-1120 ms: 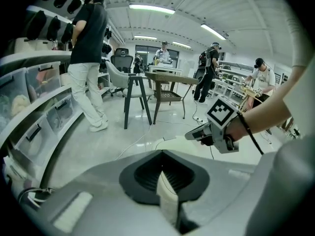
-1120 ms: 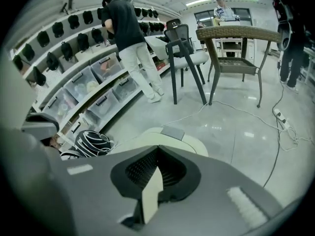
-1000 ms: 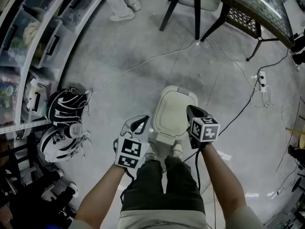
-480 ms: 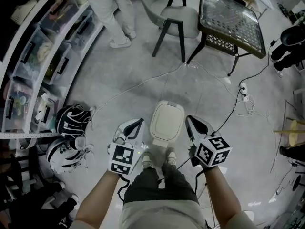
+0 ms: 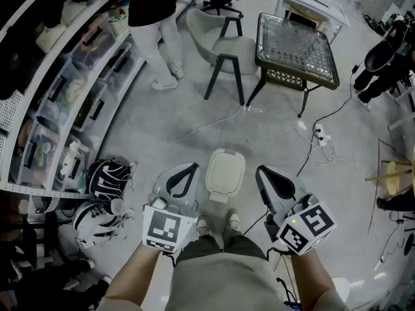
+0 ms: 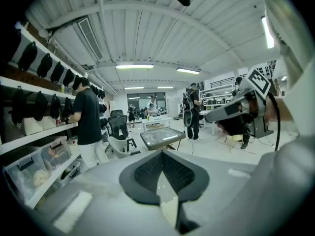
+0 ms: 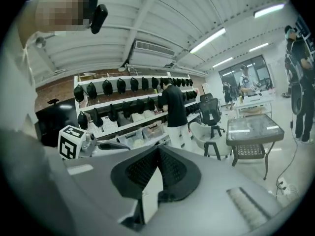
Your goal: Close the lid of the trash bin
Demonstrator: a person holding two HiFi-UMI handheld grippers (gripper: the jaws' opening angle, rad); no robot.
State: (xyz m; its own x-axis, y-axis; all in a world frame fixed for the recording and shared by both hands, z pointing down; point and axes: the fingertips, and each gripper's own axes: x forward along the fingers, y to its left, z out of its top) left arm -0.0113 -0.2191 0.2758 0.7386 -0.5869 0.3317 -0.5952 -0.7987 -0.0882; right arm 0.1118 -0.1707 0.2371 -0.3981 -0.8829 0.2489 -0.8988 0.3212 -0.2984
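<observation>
Two grippers flank the closed trash bin (image 5: 225, 172) on the floor (image 5: 194, 118): left gripper (image 5: 182, 175), right gripper (image 5: 273, 179), both jaws together, empty.

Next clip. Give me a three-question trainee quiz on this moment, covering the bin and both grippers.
1. True or false: the lid of the cream plastic trash bin on the floor is down.
2. The left gripper holds: A) the lid, B) a cable, C) nothing.
3. In the head view, on which side of the bin is the right gripper?
Key: 1 true; 2 C, its jaws are together on nothing; 3 the right, apart from the bin.
</observation>
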